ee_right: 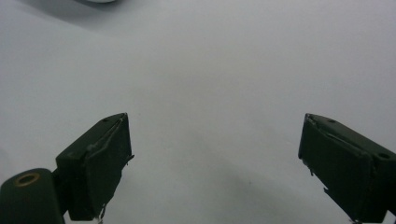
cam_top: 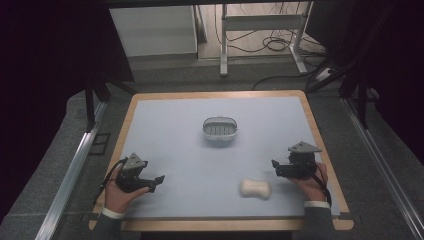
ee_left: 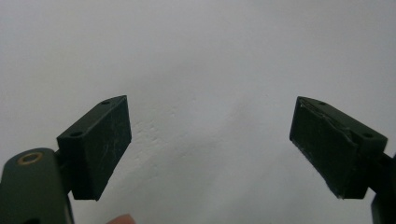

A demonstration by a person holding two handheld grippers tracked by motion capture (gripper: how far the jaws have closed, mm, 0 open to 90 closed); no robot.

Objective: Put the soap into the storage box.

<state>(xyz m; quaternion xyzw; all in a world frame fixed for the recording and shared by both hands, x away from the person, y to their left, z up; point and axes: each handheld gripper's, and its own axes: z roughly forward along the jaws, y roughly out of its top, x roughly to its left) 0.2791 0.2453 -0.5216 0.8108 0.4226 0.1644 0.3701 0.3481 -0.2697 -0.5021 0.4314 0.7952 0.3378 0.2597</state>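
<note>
A small grey slotted dish (cam_top: 219, 130) stands in the middle of the pale blue mat (cam_top: 170, 125). A white, bone-shaped bar (cam_top: 255, 188) lies near the front edge, right of centre. My left gripper (cam_top: 155, 183) rests low at the front left, held by a hand and pointing right. In the left gripper view it (ee_left: 210, 144) is open with bare mat between its jaws. My right gripper (cam_top: 276, 168) sits at the front right, pointing left, just up and right of the white bar. In the right gripper view it (ee_right: 215, 163) is open and holds nothing.
The mat lies on a wood-edged table (cam_top: 215, 94). Metal rails (cam_top: 75, 165) run along both sides. Desk legs and cables (cam_top: 270, 40) stand on the floor beyond. A pale rim (ee_right: 95, 1) peeks in at the top of the right gripper view.
</note>
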